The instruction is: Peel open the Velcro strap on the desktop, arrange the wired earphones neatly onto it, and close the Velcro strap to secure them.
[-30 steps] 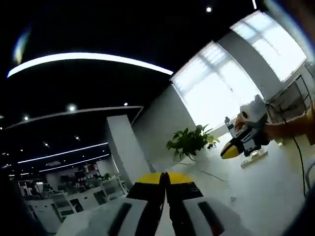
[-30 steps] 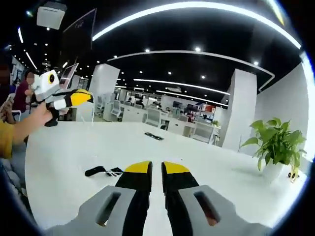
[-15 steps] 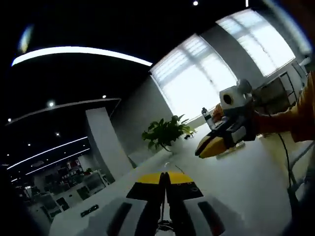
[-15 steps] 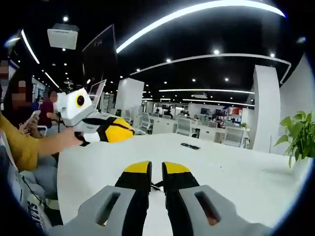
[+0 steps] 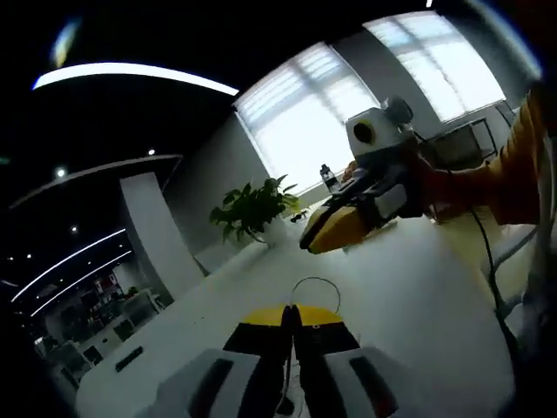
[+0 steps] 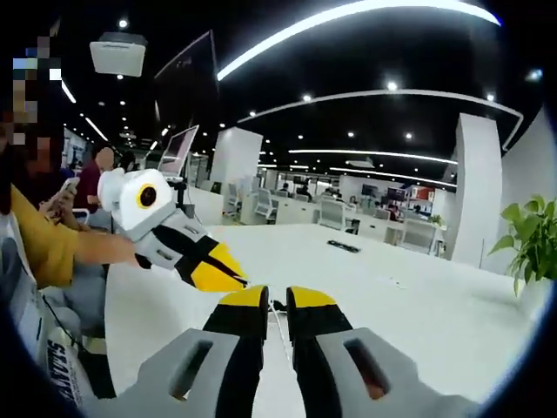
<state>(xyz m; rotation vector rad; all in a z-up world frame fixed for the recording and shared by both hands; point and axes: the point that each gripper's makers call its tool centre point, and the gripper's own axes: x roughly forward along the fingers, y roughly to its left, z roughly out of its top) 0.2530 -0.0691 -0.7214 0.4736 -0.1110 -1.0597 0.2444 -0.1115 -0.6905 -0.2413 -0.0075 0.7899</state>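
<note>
White desk (image 5: 409,296) | earphone cable (image 5: 315,280) loops just ahead of closed L jaws | R jaws near-closed, cable between

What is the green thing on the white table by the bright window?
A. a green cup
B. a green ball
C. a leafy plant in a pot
C: in the left gripper view, the leafy plant stands on the white table below the window.
</note>
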